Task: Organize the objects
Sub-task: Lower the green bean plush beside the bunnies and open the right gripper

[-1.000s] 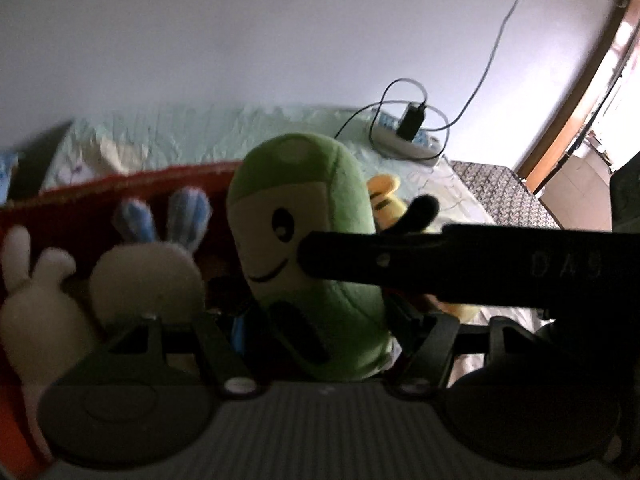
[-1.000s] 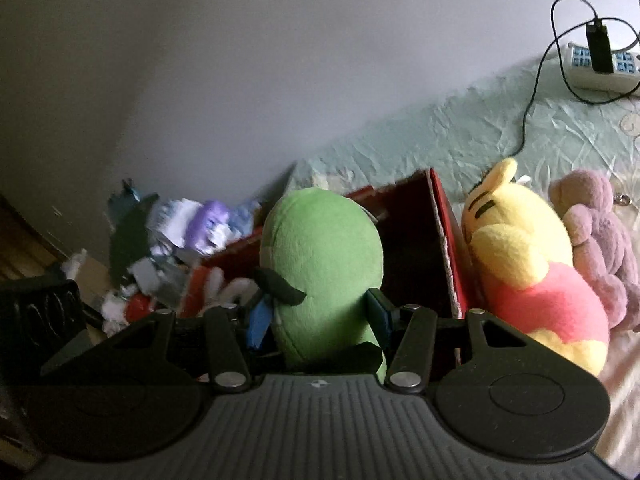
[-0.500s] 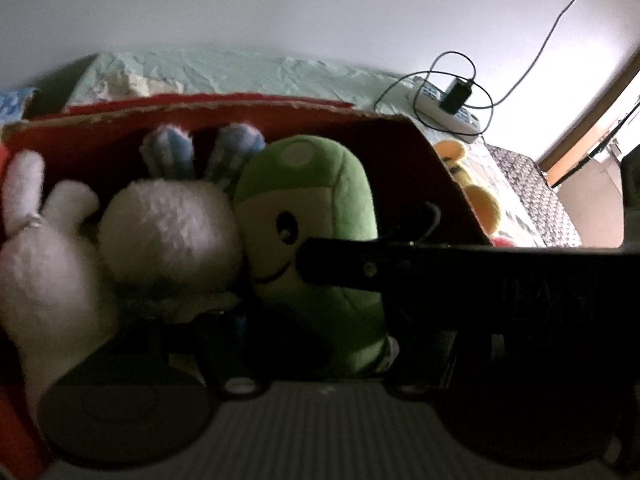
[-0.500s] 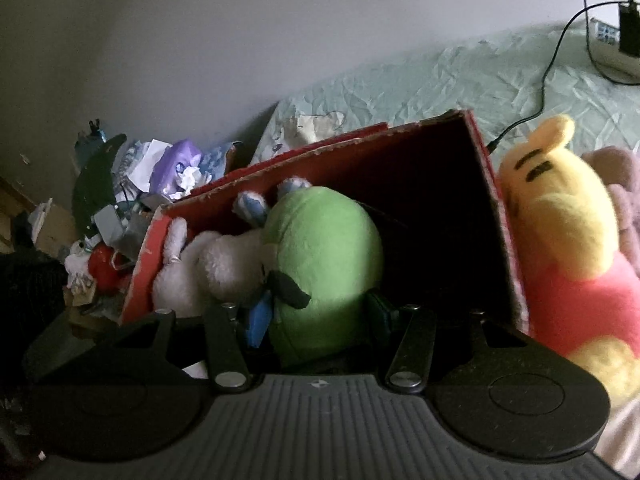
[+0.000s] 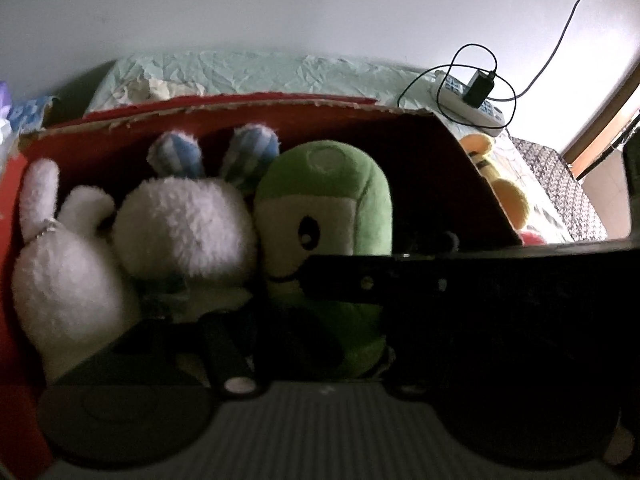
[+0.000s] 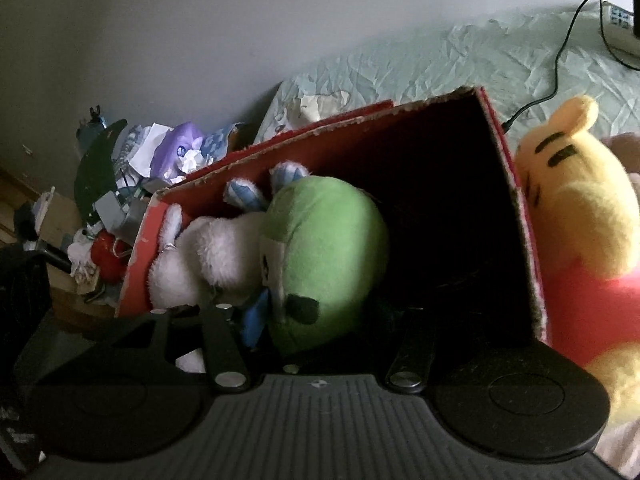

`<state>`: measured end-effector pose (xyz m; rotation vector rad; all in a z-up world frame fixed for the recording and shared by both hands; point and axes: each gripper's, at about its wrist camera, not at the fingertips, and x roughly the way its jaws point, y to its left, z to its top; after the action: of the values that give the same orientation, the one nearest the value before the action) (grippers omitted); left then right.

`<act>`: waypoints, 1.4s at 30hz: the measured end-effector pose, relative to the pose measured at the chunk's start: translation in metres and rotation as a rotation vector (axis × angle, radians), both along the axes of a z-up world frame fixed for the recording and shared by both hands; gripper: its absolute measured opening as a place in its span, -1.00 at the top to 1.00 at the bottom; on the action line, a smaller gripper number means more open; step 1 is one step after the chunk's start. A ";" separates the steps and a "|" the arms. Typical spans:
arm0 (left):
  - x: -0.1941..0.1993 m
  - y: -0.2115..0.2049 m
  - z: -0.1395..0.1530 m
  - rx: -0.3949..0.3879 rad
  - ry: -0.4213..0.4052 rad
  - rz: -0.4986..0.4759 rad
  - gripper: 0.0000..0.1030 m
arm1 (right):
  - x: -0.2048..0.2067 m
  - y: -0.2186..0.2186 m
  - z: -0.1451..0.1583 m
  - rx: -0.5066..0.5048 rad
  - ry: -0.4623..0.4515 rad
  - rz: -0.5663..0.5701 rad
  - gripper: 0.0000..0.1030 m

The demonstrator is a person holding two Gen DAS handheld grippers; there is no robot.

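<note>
A green plush [image 5: 328,200] with a cartoon face stands inside the red cardboard box [image 5: 360,128], pressed against a white bunny plush [image 5: 184,232] with blue striped ears. My left gripper [image 5: 320,336] is shut on the green plush low down, its fingertips lost in shadow. A dark finger [image 5: 400,280] of the right gripper crosses in front of the plush's mouth. In the right wrist view my right gripper [image 6: 320,312] is shut on the green plush [image 6: 328,240] from its side, within the box [image 6: 400,148], with the bunny [image 6: 216,248] to its left.
A second white plush [image 5: 60,280] fills the box's left end. A yellow bear in a red shirt [image 6: 572,208] leans on the box's right wall. A power strip with cables [image 5: 472,100] lies on the pale green sheet. A clutter heap [image 6: 132,184] sits left of the box.
Both grippers have lowered the green plush from above the box down into it, beside the white bunny. Both grips have stayed the same.
</note>
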<state>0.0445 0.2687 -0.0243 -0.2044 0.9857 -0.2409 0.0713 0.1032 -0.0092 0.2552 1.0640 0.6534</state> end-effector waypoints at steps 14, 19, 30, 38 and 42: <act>-0.002 -0.001 0.002 -0.015 -0.022 -0.030 -0.44 | 0.004 -0.025 0.004 0.160 -0.006 -0.141 0.31; -0.001 0.000 0.002 -0.014 -0.026 -0.032 -0.51 | 0.003 -0.021 0.000 0.170 -0.016 -0.130 0.33; 0.002 -0.004 0.001 0.021 -0.022 -0.030 -0.50 | -0.001 -0.022 -0.001 0.141 -0.076 -0.103 0.30; 0.003 -0.005 0.000 0.038 -0.021 -0.030 -0.50 | -0.009 -0.027 0.008 0.115 -0.123 -0.100 0.27; 0.003 -0.005 0.001 0.036 -0.021 -0.033 -0.51 | -0.013 -0.031 0.010 0.117 -0.146 -0.111 0.28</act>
<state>0.0476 0.2639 -0.0237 -0.1531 0.9726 -0.2544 0.0586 0.0726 0.0006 0.3600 0.8664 0.6257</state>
